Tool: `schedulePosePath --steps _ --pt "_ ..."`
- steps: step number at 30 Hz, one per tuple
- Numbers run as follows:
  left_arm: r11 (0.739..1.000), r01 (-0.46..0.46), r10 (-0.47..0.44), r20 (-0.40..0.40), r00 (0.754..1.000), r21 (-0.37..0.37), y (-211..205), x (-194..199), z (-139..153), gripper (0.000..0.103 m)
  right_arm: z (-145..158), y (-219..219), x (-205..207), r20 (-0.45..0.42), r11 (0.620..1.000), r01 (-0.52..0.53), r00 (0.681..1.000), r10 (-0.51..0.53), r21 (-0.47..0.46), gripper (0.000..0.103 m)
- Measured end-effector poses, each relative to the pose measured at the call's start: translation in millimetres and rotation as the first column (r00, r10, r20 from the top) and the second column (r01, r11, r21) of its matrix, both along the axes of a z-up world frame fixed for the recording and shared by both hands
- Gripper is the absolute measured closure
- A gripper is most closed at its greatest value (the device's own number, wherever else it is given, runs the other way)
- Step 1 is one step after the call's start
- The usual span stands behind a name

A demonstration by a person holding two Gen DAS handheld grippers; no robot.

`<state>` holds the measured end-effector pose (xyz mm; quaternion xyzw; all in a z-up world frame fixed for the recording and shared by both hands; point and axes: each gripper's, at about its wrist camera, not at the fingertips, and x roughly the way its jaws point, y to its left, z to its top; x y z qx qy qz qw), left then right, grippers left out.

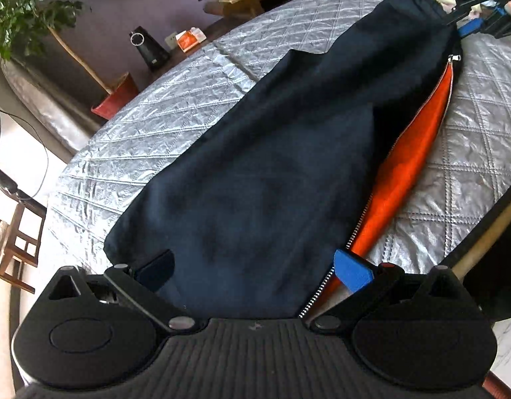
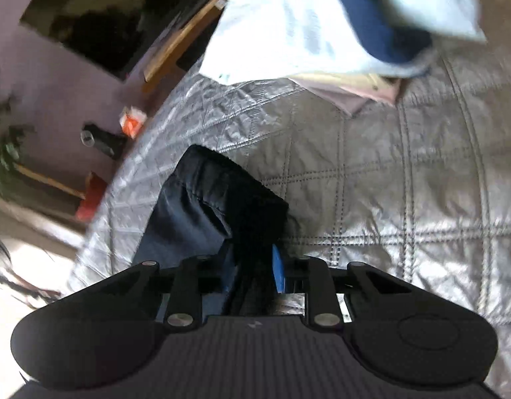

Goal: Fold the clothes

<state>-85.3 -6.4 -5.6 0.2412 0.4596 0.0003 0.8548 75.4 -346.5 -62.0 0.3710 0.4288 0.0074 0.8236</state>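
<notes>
**Ana:** Navy jacket (image 1: 255, 173) lies stretched along the silver quilted cover (image 1: 149, 126), its zipper (image 1: 450, 79) open and orange lining (image 1: 418, 163) showing down one edge.

**Ben:** And the left gripper (image 1: 252, 267)?

**Ana:** Jaws spread wide, one finger either side of the near end. Dark cloth fills the gap between them, but the blue pads (image 1: 352, 271) aren't pressing on it.

**Ben:** Right gripper (image 2: 252, 269) is at the far end, on the ribbed hem (image 2: 242, 179). Its jaws are narrow, with a bunch of dark fabric pinched between the blue pads.

**Ana:** Behind it, a stack of pale folded clothes (image 2: 288, 33) sits on the same cover, blurred.

**Ben:** Off the edge, a potted plant (image 1: 26, 6) stands by the wall.
</notes>
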Motion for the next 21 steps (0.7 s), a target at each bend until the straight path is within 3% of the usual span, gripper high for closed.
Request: schedulePosePath --steps 3,7,11,14,19,21 --pt "1.000 0.015 -0.015 -0.036 0.999 0.013 -0.6 0.0 -6.0 0.003 7.4 0.1 3.3 -0.014 0.995 -0.044 0.999 0.043 -0.093 0.064" --pt "1.000 0.021 -0.022 -0.041 0.999 -0.010 3.9 -3.2 -5.9 0.003 33.9 5.5 -8.2 0.057 0.965 -0.082 0.993 0.099 -0.250 0.063" --pt "0.997 0.051 -0.055 -0.068 0.996 -0.058 7.2 -2.5 -6.7 0.003 48.9 11.9 -29.2 0.125 0.972 -0.129 0.980 0.155 -0.195 0.063" --pt "0.996 0.077 -0.081 -0.099 0.992 -0.046 4.5 -2.8 -13.0 0.003 34.9 24.7 -25.8 0.075 0.964 -0.266 0.961 0.267 -0.017 0.063" --pt "0.996 0.080 -0.085 -0.136 0.987 -0.040 4.1 -1.9 -20.7 0.003 2.0 24.0 -12.3 -0.007 0.963 -0.193 0.980 0.198 0.186 0.063" --pt "0.996 0.067 -0.073 -0.136 0.988 -0.051 6.7 0.6 -20.6 0.003 -3.4 27.0 -10.5 -0.044 0.972 -0.175 0.982 0.184 0.160 0.063"
